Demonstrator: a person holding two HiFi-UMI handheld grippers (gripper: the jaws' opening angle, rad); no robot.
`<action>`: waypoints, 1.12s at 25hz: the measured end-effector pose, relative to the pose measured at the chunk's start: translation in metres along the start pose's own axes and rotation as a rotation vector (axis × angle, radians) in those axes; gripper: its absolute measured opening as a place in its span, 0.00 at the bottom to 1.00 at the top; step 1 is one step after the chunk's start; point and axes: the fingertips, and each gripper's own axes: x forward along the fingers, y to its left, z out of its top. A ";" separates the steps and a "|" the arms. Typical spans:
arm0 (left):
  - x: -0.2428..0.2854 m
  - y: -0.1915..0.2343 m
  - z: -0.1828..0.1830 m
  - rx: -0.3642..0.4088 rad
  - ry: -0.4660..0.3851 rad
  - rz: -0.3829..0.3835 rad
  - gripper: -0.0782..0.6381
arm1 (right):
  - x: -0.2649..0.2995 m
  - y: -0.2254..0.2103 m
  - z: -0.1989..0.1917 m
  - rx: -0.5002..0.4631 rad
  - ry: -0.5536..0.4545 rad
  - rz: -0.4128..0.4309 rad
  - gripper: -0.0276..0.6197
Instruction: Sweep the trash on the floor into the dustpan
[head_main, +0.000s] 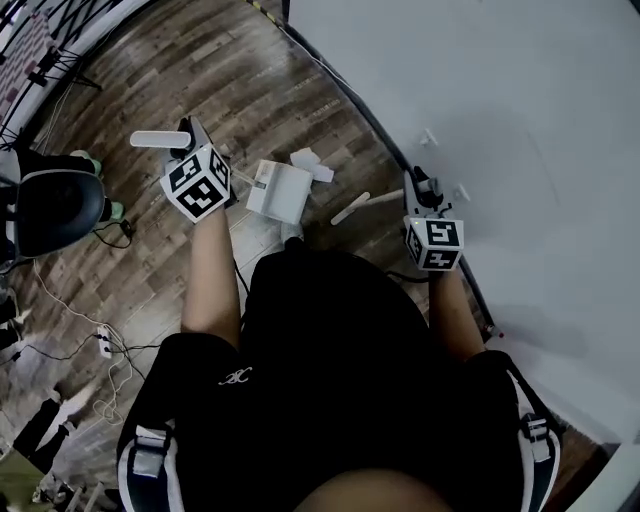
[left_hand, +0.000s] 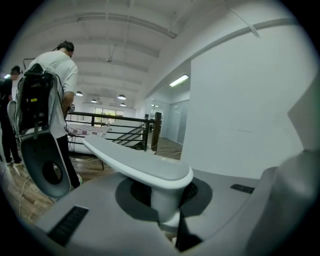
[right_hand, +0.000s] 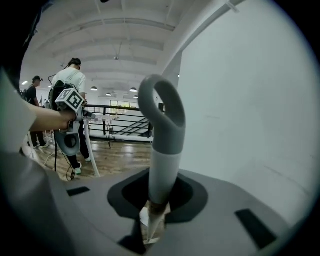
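Observation:
My left gripper (head_main: 190, 140) is shut on the flat white top of the dustpan handle (head_main: 155, 140); in the left gripper view that white grip (left_hand: 145, 167) sits clamped between the jaws. The white dustpan (head_main: 281, 192) rests on the wood floor below, in front of my feet. Scraps of white paper trash (head_main: 305, 158) lie just beyond it. My right gripper (head_main: 421, 188) is shut on the broom handle (right_hand: 161, 135), grey with a loop at its top. The broom's wooden stick (head_main: 352, 208) slants down toward the dustpan. The broom head is hidden.
A white wall (head_main: 500, 110) with a dark baseboard runs along the right. A black office chair (head_main: 55, 205) stands at the left, with cables (head_main: 105, 345) on the floor near it. A person (left_hand: 57, 75) stands ahead, by a black railing (left_hand: 115, 122).

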 end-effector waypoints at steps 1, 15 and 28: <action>0.012 0.006 -0.002 -0.016 0.007 0.015 0.15 | 0.010 0.001 -0.002 -0.007 0.020 0.000 0.15; 0.136 0.053 -0.038 -0.095 0.043 0.155 0.16 | 0.113 -0.014 -0.038 -0.040 0.174 0.004 0.15; 0.201 0.060 -0.094 -0.104 0.063 0.196 0.19 | 0.161 -0.025 -0.016 -0.084 0.211 0.076 0.15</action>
